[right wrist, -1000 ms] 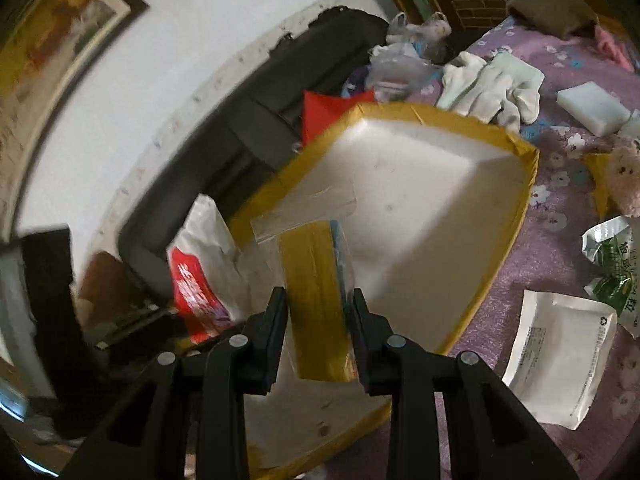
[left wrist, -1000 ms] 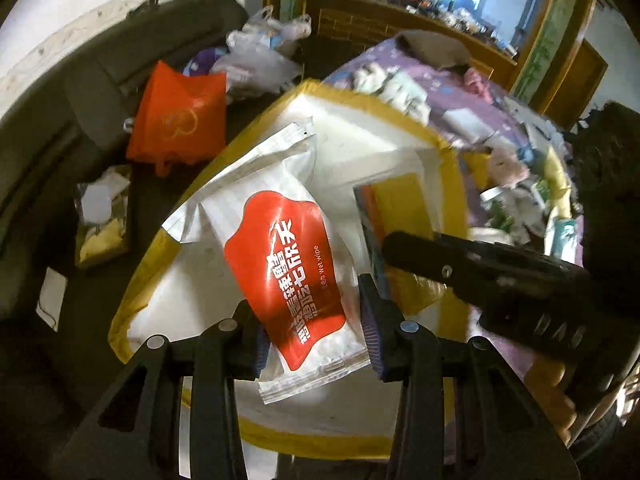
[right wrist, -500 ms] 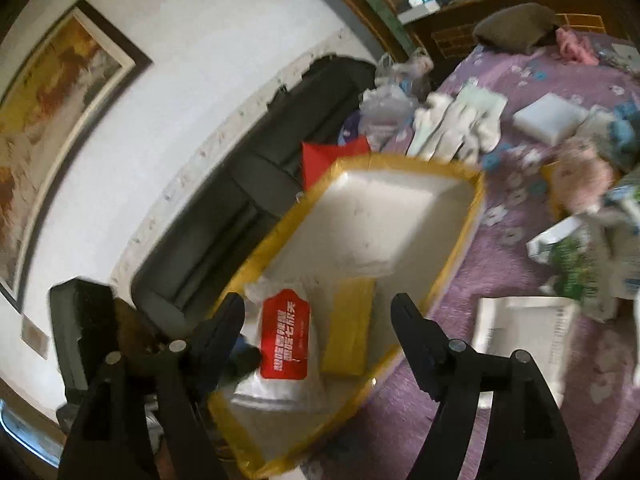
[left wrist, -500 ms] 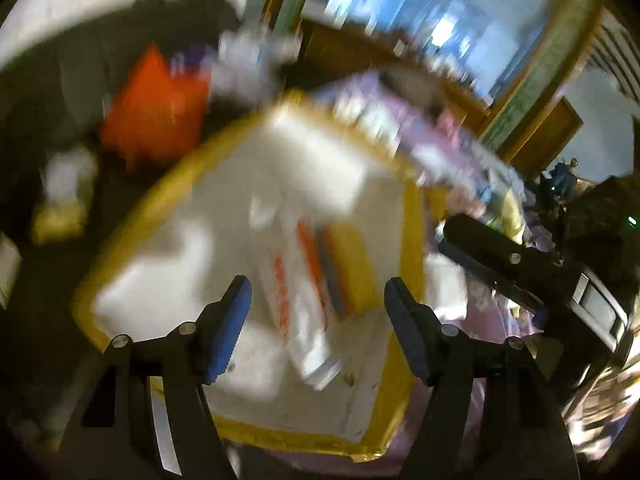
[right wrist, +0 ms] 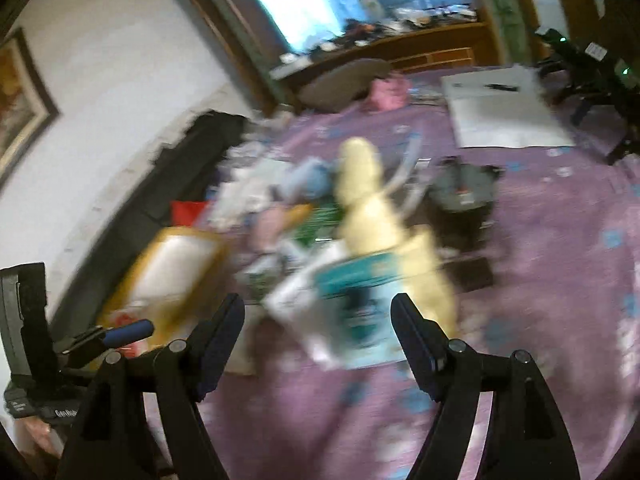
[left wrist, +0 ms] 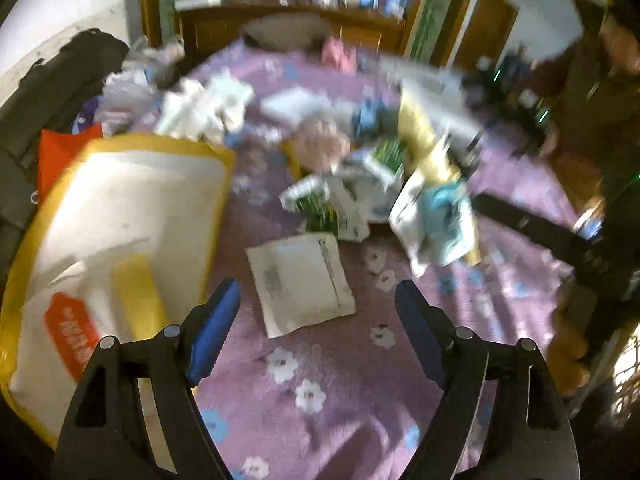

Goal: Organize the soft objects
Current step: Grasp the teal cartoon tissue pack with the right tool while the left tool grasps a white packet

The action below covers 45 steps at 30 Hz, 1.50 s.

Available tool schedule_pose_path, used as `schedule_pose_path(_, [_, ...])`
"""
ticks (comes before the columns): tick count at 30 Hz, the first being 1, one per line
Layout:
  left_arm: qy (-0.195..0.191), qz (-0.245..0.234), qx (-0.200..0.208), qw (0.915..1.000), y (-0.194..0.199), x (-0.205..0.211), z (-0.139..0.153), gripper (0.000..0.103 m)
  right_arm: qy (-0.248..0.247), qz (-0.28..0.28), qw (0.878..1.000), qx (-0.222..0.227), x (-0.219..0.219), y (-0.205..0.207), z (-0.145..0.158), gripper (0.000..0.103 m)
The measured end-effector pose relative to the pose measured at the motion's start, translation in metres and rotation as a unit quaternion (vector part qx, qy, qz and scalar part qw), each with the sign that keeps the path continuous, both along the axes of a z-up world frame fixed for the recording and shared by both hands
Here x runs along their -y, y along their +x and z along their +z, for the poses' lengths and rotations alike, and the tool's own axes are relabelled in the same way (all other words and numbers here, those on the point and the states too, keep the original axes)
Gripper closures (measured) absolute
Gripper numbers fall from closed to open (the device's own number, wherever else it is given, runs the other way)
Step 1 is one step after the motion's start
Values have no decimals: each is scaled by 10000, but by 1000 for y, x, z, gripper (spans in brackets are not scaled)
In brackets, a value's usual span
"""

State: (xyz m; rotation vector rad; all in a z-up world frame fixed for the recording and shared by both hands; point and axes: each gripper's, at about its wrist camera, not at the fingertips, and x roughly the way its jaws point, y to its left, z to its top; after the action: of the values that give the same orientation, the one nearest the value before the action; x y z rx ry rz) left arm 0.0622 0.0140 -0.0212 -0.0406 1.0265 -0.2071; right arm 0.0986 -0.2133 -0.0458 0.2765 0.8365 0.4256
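Soft objects: red-label wipes pack (left wrist: 60, 332) and yellow pack (left wrist: 138, 300) lie in the yellow-rimmed box (left wrist: 120, 144), lower left of the left wrist frame. White pouch (left wrist: 300, 280) sits flat on the purple floral bedspread (left wrist: 332, 392), mid-frame, just above the left claw (left wrist: 316, 316), whose jaws are opening w/ nothing between them. Right claw (right wrist: 318, 328) spread wide, empty, over a blurred teal-and-white pack (right wrist: 352, 304).
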Motion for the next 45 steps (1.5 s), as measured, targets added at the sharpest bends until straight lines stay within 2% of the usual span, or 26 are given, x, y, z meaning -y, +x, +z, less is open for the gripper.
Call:
schedule_pose_path(4, [442, 0, -619, 9971, 28, 14, -33, 22, -463, 12, 9986, -260, -16, 28, -26, 28])
schedule_pose_path(8, [590, 393, -898, 9934, 39, 0, -53, 22, -315, 13, 9974, -654, -18, 33, -52, 30])
schedule_pose_path(11, [716, 349, -868, 9930, 46, 7, -57, 22, -325, -26, 9976, -616, -16, 31, -51, 45])
schedule_pose_path(13, [963, 372, -820, 9913, 51, 15, -62, 23, -226, -50, 9975, -668, -11, 31, -53, 50])
schedule_pose_path(15, [1061, 340, -724, 9911, 54, 16, -62, 34, -172, -77, 9978, -642, -6, 27, -52, 57])
schedule_pose_path(16, [1093, 408, -704, 9907, 55, 13, -59, 53, -106, -78, 9980, -621, -3, 26, -50, 59])
schedule_pose_path(17, [1158, 517, -685, 9896, 56, 5, -56, 64, -48, -76, 9981, -608, -1, 27, -50, 61])
schedule_pose_path(20, [1114, 446, -624, 9908, 53, -3, -52, 72, 276, -91, 9976, -631, 6, 22, -48, 67])
schedule_pose_path(23, [1098, 304, -390, 9927, 42, 2, -42, 86, 417, -74, 9969, -671, 5, 19, -48, 69])
schedule_pose_path(24, [951, 271, -327, 9946, 38, 4, -37, 87, 456, -44, 9970, -621, 5, 18, -46, 70])
schedule_pose_path(25, [573, 207, -332, 9976, 32, 1, -30, 88, 494, -24, 9974, -522, 4, 16, -43, 70])
schedule_pose_path(26, [353, 191, -371, 9985, 31, 1, -29, 89, 528, -14, 9977, -429, 4, 13, -40, 70])
schedule_pose_path(29, [-380, 140, -472, 9981, 26, -2, -22, 92, 507, 106, 9984, -220, -1, 8, -36, 71])
schedule_pose_path(34, [-1092, 109, -483, 9928, 19, -10, -8, 94, 557, 201, 9981, -192, -5, 8, -36, 71])
schedule_pose_path(39, [-1328, 46, -270, 9908, 5, 0, 16, 94, 665, 245, 9975, -40, -5, 4, -33, 71])
schedule_pose_path(42, [-1514, -54, -82, 9884, -4, -3, 27, 94, 817, 248, 9963, -99, -4, -2, -32, 71])
schedule_pose_path(45, [-1529, -64, -33, 9882, -6, -7, 29, 94, 962, 282, 9948, -200, -5, -11, -32, 71])
